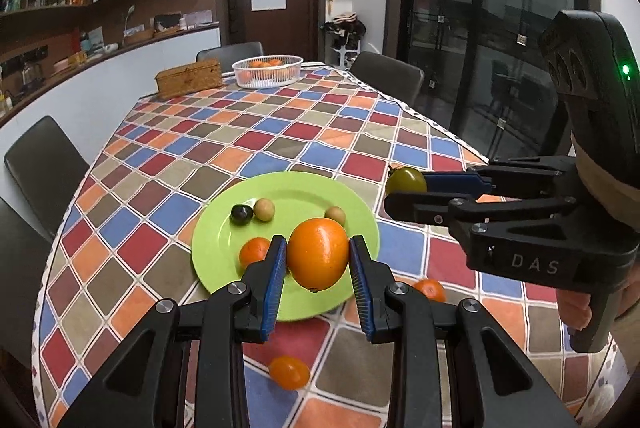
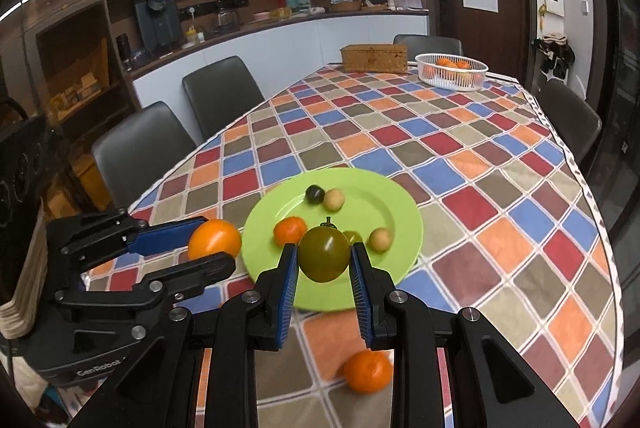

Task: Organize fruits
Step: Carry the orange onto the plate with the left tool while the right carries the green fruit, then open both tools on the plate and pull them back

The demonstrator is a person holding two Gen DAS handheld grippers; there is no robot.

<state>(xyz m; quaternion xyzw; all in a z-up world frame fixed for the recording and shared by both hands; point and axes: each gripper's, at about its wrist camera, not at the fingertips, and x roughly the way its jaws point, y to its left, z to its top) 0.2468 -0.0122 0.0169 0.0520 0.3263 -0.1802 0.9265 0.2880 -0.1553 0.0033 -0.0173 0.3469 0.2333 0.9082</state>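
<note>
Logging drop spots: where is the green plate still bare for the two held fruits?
Green plate: bare along its far and right rim, beyond the black fruit and tan fruit. Crowded mid-plate around the small orange. Loose fruit crowds the cloth nearer the claws.

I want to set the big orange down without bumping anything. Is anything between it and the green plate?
Nothing visible blocks the way. The left gripper holds the orange over the green plate's near edge. A small tangerine lies on the plate close beside the left finger, so lower with care.
</note>
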